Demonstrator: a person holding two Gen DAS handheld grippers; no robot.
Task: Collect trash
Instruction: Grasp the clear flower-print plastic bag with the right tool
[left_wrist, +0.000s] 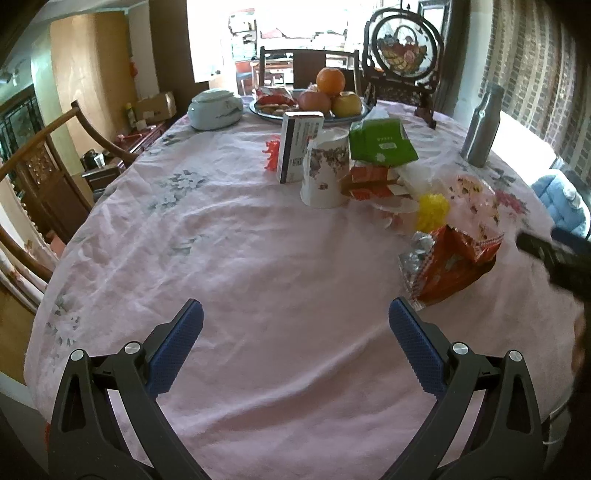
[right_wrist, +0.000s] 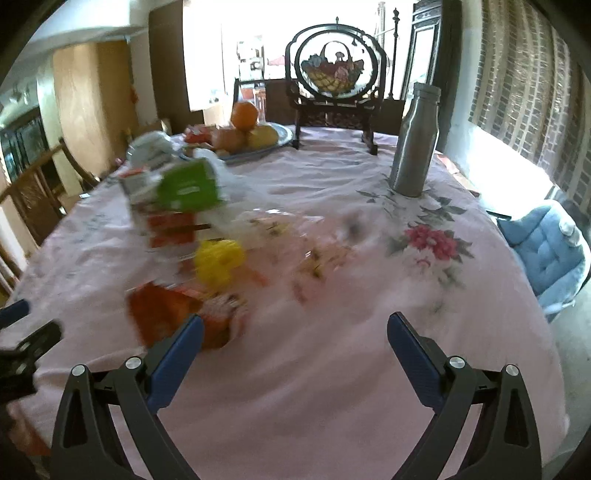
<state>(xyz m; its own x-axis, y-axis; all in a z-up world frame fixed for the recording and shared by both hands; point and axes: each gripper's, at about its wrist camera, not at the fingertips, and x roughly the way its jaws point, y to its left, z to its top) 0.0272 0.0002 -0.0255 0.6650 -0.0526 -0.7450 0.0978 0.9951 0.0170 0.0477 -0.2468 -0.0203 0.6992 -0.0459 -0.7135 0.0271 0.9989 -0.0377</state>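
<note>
Nothing looks collected yet: both the left gripper (left_wrist: 295, 325) and right gripper (right_wrist: 295, 336) hover spread wide and empty over the near edge of the worktop (left_wrist: 229, 258), while the orange snack wrapper (left_wrist: 447, 266), yellow ball (left_wrist: 433, 210), paper cup (left_wrist: 325, 170) and green packet (left_wrist: 382, 142) lie clustered toward its right side.

On the table (left_wrist: 229, 266), a paper cup (left_wrist: 325, 168) stands upside down in front of a carton (left_wrist: 297, 147), which stands before the fruit plate (left_wrist: 258, 109). A lidded bowl (left_wrist: 215, 109) sits left of that plate. Right of the cup lies a tissue pack (left_wrist: 382, 142), resting on wrappers (left_wrist: 369, 182). Nearer lies a snack bag (left_wrist: 448, 267). A bottle (left_wrist: 482, 127) stands far right, a framed screen (left_wrist: 406, 51) behind the plate.
</note>
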